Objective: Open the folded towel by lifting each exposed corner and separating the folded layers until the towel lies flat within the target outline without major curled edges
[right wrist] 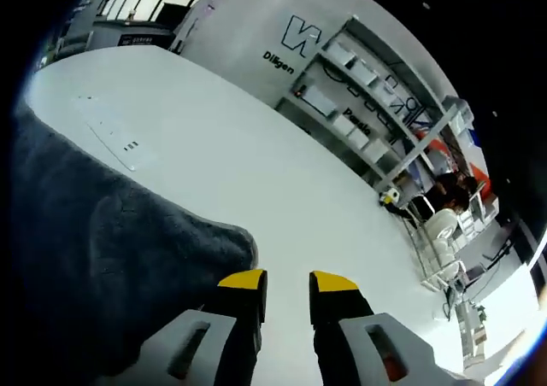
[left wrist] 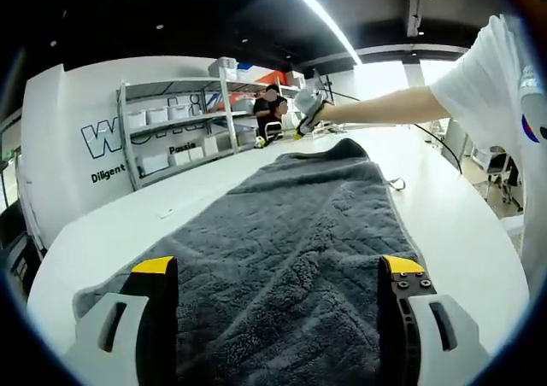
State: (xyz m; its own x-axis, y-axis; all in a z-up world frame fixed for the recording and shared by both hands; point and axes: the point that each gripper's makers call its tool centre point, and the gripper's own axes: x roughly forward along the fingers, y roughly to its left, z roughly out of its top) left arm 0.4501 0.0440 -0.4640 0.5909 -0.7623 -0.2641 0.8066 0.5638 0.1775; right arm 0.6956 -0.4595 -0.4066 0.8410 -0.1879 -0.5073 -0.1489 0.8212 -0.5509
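While the right gripper (right wrist: 286, 283), nearly closed and empty, nears the towel (left wrist: 291, 232) corner, the left gripper (left wrist: 278, 271) gapes; grasping and flattening follow.

In the left gripper view, the towel (left wrist: 282, 258) ran off the bottom of the frame between the jaws, and its far end hid behind a raised fold. The person's arm (left wrist: 402, 106) was cut off at upper right. In the right gripper view, the towel continued past the left edge.
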